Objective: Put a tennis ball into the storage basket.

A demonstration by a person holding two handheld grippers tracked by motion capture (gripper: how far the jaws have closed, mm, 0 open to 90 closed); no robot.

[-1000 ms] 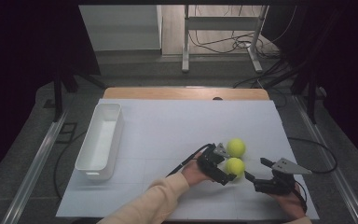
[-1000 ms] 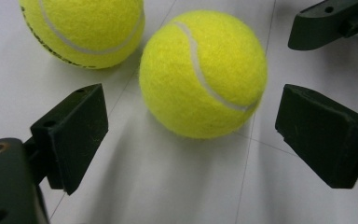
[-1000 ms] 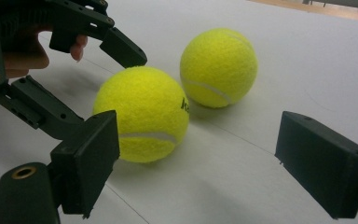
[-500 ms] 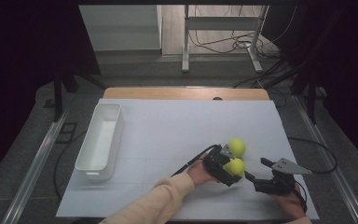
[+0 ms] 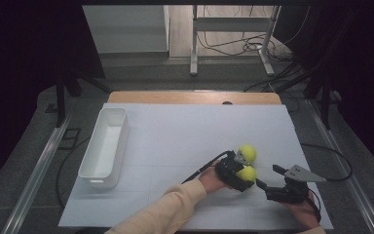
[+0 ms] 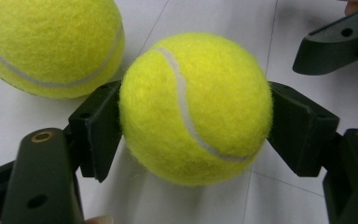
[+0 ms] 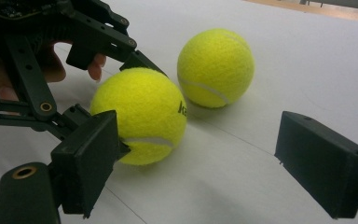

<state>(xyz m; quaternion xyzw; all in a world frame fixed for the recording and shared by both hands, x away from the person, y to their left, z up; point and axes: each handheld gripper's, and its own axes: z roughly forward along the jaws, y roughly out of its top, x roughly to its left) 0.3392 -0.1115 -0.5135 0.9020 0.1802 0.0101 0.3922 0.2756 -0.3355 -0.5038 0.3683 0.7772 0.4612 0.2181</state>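
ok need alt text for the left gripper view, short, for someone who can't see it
Close-up of the left gripper with its two black jaws closed on a yellow tennis ball, pads pressing its left and right sides, over a white table surface. A second tennis ball lies at upper left, and one jaw of the other gripper reaches in at upper right.

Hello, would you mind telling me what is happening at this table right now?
A person works with a hand-held gripper in each hand. The left hand-held gripper has just closed its jaws on the nearer tennis ball, which sits on the white table sheet. The second tennis ball lies just beyond it. The right hand-held gripper waits open beside them. A white bin stands at the left.
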